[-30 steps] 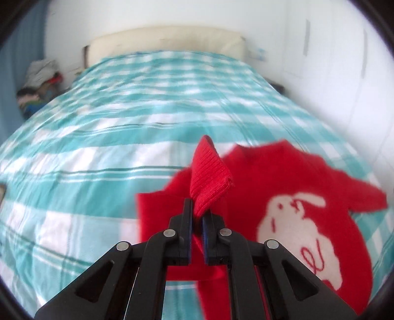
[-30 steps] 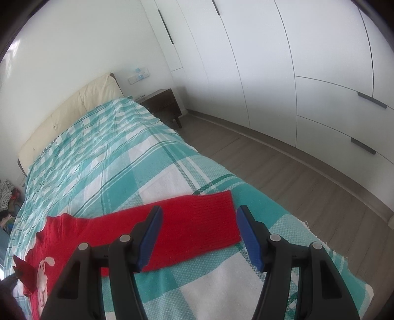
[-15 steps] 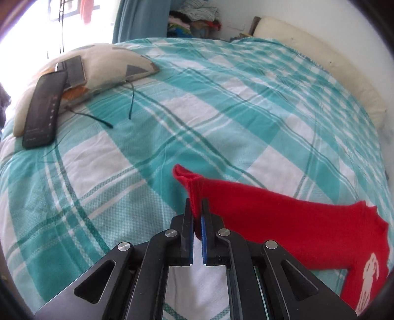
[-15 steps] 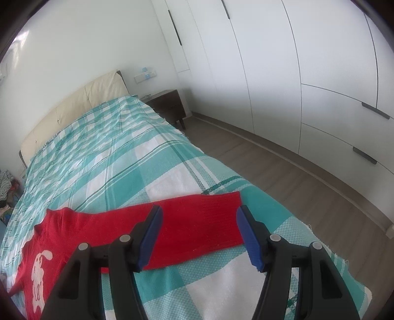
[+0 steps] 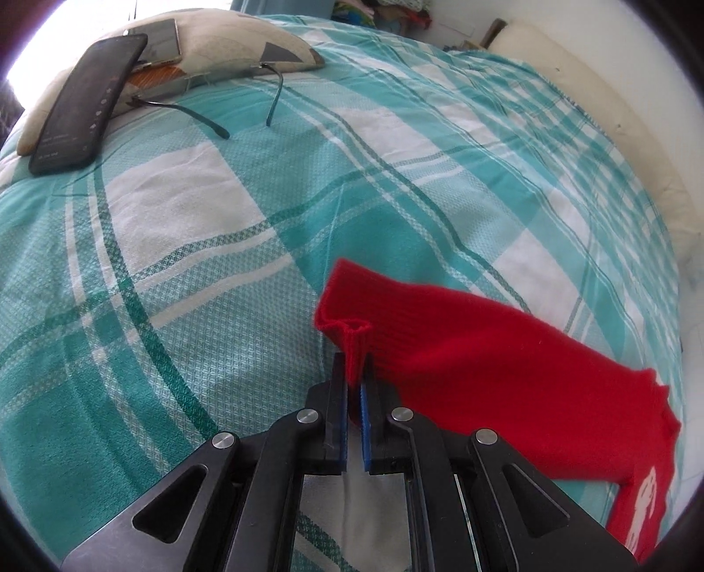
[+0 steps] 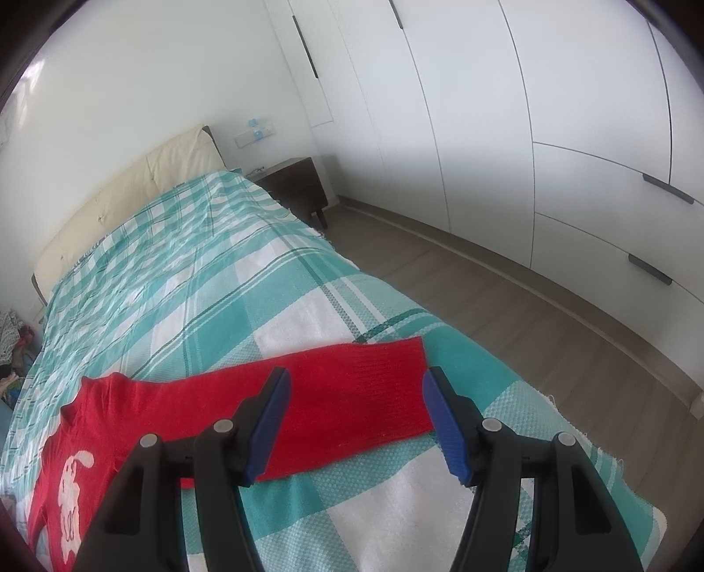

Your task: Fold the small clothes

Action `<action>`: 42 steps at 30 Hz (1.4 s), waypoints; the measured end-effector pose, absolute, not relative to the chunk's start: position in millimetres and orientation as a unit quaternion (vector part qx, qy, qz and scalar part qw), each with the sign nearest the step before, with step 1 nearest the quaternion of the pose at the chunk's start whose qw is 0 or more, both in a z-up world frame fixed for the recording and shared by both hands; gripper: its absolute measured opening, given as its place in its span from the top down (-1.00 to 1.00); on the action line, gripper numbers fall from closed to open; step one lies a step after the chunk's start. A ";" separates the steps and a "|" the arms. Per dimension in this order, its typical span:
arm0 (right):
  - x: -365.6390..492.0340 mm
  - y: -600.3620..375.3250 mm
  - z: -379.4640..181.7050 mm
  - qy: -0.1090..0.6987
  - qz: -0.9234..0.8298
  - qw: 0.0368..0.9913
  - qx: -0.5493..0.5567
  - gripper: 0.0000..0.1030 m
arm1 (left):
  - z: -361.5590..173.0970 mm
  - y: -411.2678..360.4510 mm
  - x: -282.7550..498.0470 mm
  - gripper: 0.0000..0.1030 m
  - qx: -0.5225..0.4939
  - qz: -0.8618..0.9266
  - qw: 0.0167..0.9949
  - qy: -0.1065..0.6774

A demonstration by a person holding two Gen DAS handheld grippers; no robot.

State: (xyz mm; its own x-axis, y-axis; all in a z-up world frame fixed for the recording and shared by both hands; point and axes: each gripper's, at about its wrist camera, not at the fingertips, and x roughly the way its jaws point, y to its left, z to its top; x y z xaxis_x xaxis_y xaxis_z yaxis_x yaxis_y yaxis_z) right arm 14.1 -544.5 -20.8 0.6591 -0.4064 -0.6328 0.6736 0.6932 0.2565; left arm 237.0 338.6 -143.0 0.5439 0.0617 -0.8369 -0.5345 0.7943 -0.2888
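Observation:
A small red sweater [image 5: 506,378] with a white rabbit print [image 6: 72,497] lies on the teal-and-white checked bedspread [image 5: 220,273]. My left gripper [image 5: 354,365] is shut on the cuff of one sleeve, and that sleeve stretches straight out from the body toward the left of the left wrist view. In the right wrist view the other sleeve [image 6: 352,396] lies flat across the bed. My right gripper [image 6: 355,387] hovers open above that sleeve, its blue pads [image 6: 275,422] wide apart and touching nothing.
A beige cushion [image 5: 229,39] at the bed's far left carries a black phone [image 5: 88,101], a second device and a pair of glasses [image 5: 246,101]. The cream headboard [image 6: 127,198], a dark nightstand [image 6: 295,185], white wardrobes [image 6: 528,132] and wooden floor [image 6: 506,299] lie to the right.
My left gripper swung the sleeve cuff from above the sweater's body down and outward, so the sleeve now lies stretched out. The right gripper stayed still and open.

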 end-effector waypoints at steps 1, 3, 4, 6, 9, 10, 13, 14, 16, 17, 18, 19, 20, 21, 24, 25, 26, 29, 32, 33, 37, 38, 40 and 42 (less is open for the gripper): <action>14.0 -544.5 -21.2 0.275 -0.308 0.878 0.242 -0.20 | -143.2 338.3 236.9 0.92 -0.266 0.179 0.837 0.443; 14.0 -544.4 -21.3 0.276 -0.307 0.878 0.243 -0.20 | -143.4 338.5 237.5 0.92 -0.265 0.179 0.838 0.443; 14.0 -544.3 -21.2 0.276 -0.307 0.878 0.244 -0.20 | -143.5 338.8 237.4 0.92 -0.267 0.178 0.837 0.443; 13.8 -544.8 -22.2 0.276 -0.307 0.876 0.248 -0.20 | -144.6 340.0 236.2 0.92 -0.272 0.180 0.836 0.441; 12.6 -546.8 -23.6 0.277 -0.309 0.874 0.253 -0.20 | -145.1 341.5 234.8 0.93 -0.279 0.182 0.834 0.440; 12.0 -547.3 -23.9 0.277 -0.310 0.873 0.254 -0.20 | -145.0 341.7 234.6 0.93 -0.280 0.182 0.834 0.440; 11.6 -548.6 -25.3 0.278 -0.312 0.872 0.258 -0.20 | -145.6 343.5 234.2 0.90 -0.284 0.181 0.833 0.440; 11.7 -549.2 -25.6 0.278 -0.312 0.871 0.258 -0.20 | -145.8 344.2 234.0 0.88 -0.286 0.182 0.832 0.439; 12.1 -549.1 -26.5 0.281 -0.313 0.870 0.256 -0.20 | -145.8 345.8 233.2 0.87 -0.292 0.179 0.831 0.438; 12.3 -549.1 -26.9 0.282 -0.314 0.870 0.255 -0.20 | -145.6 346.3 232.3 0.86 -0.295 0.177 0.832 0.436; 12.6 -548.7 -27.2 0.283 -0.315 0.870 0.254 -0.20 | -145.6 347.6 231.9 0.84 -0.299 0.174 0.831 0.437; 12.8 -549.3 -27.3 0.283 -0.315 0.869 0.254 -0.21 | -145.2 347.9 231.3 0.83 -0.303 0.172 0.830 0.436; 12.8 -549.4 -27.5 0.283 -0.316 0.869 0.254 -0.25 | -144.5 348.7 230.4 0.81 -0.307 0.168 0.830 0.435; 12.3 -549.7 -27.6 0.282 -0.317 0.869 0.255 -0.30 | -143.7 349.0 229.7 0.76 -0.312 0.165 0.829 0.434; 10.8 -550.7 -27.5 0.280 -0.319 0.868 0.257 -0.32 | -139.2 347.6 225.8 0.37 -0.321 0.160 0.829 0.428; 10.1 -551.0 -27.5 0.279 -0.320 0.868 0.258 -0.33 | -136.5 345.7 224.8 0.25 -0.320 0.161 0.831 0.425; 9.8 -551.3 -27.4 0.279 -0.320 0.868 0.259 -0.34 | -133.1 343.1 223.6 -0.02 -0.315 0.164 0.834 0.423; 8.3 -551.7 -27.1 0.277 -0.322 0.867 0.259 -0.35 | -120.4 334.5 219.5 -0.57 -0.281 0.193 0.845 0.412; 7.7 -551.7 -26.7 0.276 -0.323 0.867 0.259 -0.36 | -112.1 335.7 214.3 -0.73 -0.264 0.227 0.850 0.396; 8.3 -551.6 -26.5 0.276 -0.323 0.867 0.259 -0.36 | -111.4 338.5 213.0 -0.73 -0.266 0.234 0.848 0.393; 8.1 -552.4 -26.3 0.274 -0.324 0.868 0.259 -0.36 | -112.6 352.7 206.8 -0.73 -0.278 0.271 0.837 0.386; 7.9 -552.7 -25.9 0.274 -0.325 0.868 0.258 -0.37 | -112.6 354.9 204.7 -0.73 -0.280 0.279 0.835 0.383; 7.4 -553.2 -25.0 0.272 -0.327 0.868 0.258 -0.37 | -111.6 358.4 202.2 -0.73 -0.279 0.293 0.833 0.378; 6.9 -553.1 -24.6 0.270 -0.328 0.868 0.258 -0.37 | -109.6 357.8 200.7 -0.73 -0.272 0.304 0.833 0.374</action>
State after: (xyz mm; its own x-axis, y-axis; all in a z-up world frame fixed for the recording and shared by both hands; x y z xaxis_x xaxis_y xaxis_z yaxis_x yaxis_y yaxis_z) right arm 6.9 -553.1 -24.6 0.6390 -0.4310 -0.6371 0.7090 0.6513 0.2704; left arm 200.7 357.8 -109.6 0.5361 0.3026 -0.7880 -0.7092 0.6677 -0.2261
